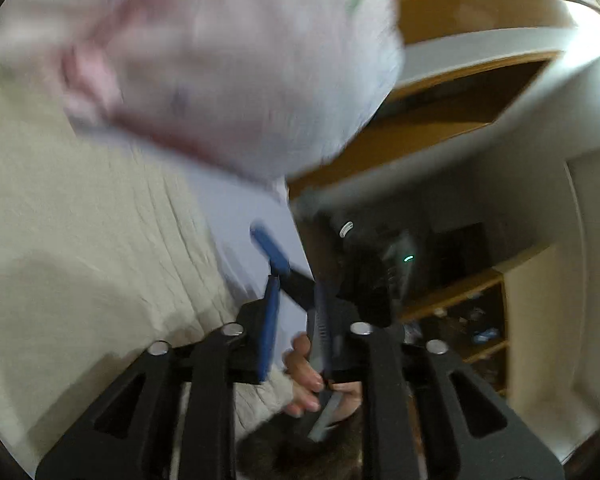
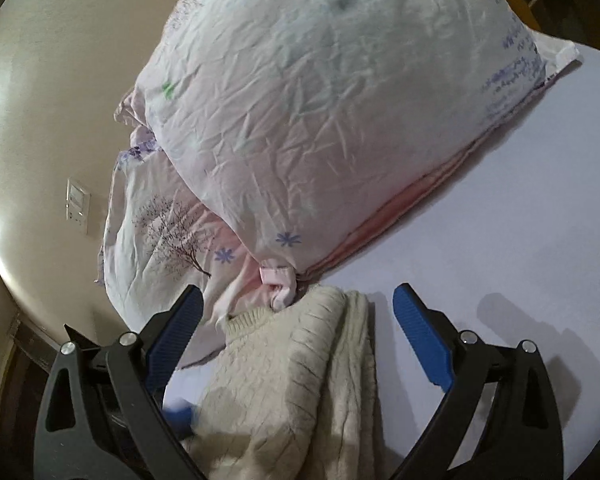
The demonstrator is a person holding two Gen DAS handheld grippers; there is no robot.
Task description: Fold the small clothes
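Note:
A cream knit sweater lies folded on the lavender bedsheet. My right gripper is open, its blue pads on either side of the sweater's far end, just above it. In the left wrist view the sweater fills the left side. My left gripper has its blue pads a narrow gap apart with nothing between them. Beyond it, the right gripper's blue finger and the hand holding it show. That view is motion-blurred.
A large floral pillow lies against the sweater's far end, with a second printed pillow at its left. A wall with a switch plate is at left. Wooden shelves and a headboard stand beside the bed.

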